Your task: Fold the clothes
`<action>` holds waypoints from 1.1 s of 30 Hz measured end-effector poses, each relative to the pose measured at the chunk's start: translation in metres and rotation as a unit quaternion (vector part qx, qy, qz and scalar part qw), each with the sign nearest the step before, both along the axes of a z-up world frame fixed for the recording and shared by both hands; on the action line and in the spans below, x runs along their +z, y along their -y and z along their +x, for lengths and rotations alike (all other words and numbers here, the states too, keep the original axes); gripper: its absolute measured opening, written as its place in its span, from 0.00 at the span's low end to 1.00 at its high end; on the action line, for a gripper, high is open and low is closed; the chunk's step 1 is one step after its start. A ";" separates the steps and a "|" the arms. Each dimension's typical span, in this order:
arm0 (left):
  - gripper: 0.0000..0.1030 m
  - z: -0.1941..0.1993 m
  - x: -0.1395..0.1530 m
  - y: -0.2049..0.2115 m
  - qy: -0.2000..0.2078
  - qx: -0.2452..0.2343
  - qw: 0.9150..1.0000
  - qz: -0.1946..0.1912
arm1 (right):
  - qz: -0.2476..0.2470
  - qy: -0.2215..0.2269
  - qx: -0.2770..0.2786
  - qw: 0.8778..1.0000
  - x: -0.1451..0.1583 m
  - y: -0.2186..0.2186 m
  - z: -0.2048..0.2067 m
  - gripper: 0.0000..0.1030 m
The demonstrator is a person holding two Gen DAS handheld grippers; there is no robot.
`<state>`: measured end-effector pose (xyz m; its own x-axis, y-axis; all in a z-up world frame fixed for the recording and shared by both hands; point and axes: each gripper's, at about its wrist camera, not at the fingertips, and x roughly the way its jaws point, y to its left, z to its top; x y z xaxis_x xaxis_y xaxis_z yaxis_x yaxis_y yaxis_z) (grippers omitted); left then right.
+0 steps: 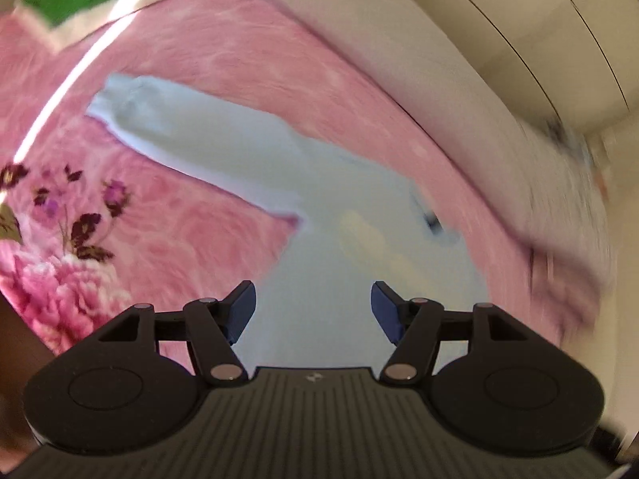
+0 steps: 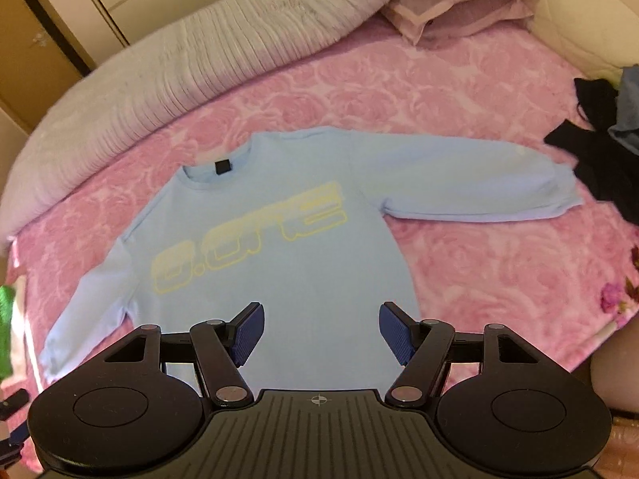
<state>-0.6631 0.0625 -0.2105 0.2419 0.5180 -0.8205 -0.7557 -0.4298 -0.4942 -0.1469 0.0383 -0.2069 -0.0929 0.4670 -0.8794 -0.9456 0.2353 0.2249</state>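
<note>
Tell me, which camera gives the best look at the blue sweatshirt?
The right wrist view: the sweatshirt lies flat, sharp and nearly whole, print and collar showing. The left wrist view is blurred and shows mainly one sleeve and part of the body.

Bed (image 2: 459, 92) with pink rose-pattern cover. Light blue sweatshirt (image 2: 303, 255) flat just ahead of right gripper (image 2: 319, 331); dark clothes (image 2: 599, 151) far right; grey quilt (image 2: 179, 60) beyond.

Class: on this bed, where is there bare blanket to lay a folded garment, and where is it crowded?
Free: the pink blanket between the light blue sweatshirt and the rolled white duvet, and the patch below the outstretched sleeve. Crowded: the right edge, where dark clothes are heaped beyond the cuff, and the corner with the pillow. Both claws are open.
</note>
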 end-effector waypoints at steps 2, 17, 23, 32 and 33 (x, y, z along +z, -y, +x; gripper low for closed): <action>0.58 -0.034 -0.025 -0.018 0.012 0.044 0.999 -0.011 | -0.022 0.016 0.000 1.000 -0.013 -0.024 -0.013 0.66; 0.55 -0.184 -0.162 -0.075 0.024 0.269 0.962 -0.044 | -0.133 0.078 0.056 0.987 -0.093 -0.120 -0.101 0.66; 0.41 -0.197 -0.178 -0.087 0.002 0.279 0.959 -0.040 | -0.153 0.097 0.066 0.981 -0.107 -0.120 -0.107 0.66; 0.11 -0.183 -0.184 -0.099 -0.072 0.246 0.966 -0.037 | -0.150 0.099 0.073 0.981 -0.116 -0.120 -0.090 0.66; 0.06 -0.178 -0.179 -0.100 -0.089 0.237 0.967 -0.029 | -0.150 0.099 0.075 0.981 -0.119 -0.119 -0.084 0.66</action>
